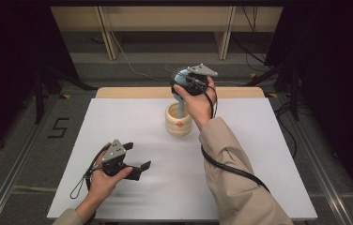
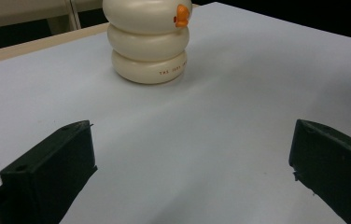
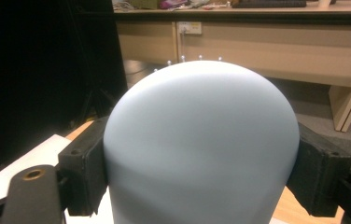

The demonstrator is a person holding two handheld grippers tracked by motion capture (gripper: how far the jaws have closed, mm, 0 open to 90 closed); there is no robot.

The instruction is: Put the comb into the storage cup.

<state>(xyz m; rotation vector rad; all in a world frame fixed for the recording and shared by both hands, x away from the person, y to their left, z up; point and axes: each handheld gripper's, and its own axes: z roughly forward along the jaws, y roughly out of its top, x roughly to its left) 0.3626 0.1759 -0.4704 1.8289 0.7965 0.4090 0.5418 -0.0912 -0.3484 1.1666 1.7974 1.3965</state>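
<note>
The right gripper [image 1: 188,83] is clamping a pale blue brush [image 1: 182,96] by its rounded head, held up over the far middle of the white table [image 1: 132,122]. In the right gripper view the two black jaws are pressing against opposite sides of the smooth blue dome [image 3: 201,140], and a row of small white bristle tips is peeking over its far edge, so the bristled face is pointing away from that camera, toward the far side of the room. In the high view the brush's long axis is running close to upright: the head is sitting at the top in the gripper, and the blue handle is dropping straight down into the mouth of a cream ribbed holder [image 1: 178,122], where its lower end is hidden. The holder is standing upright on the table, just beyond the centre, built like three stacked rings with a small orange mark [image 2: 181,15] on its side; the left gripper view is showing it from low down across the bare tabletop. The left gripper [image 1: 134,161] is hovering low over the near left part of the table, well apart from the holder, its jaws standing wide apart with nothing between them, pointing roughly toward the holder.
</note>
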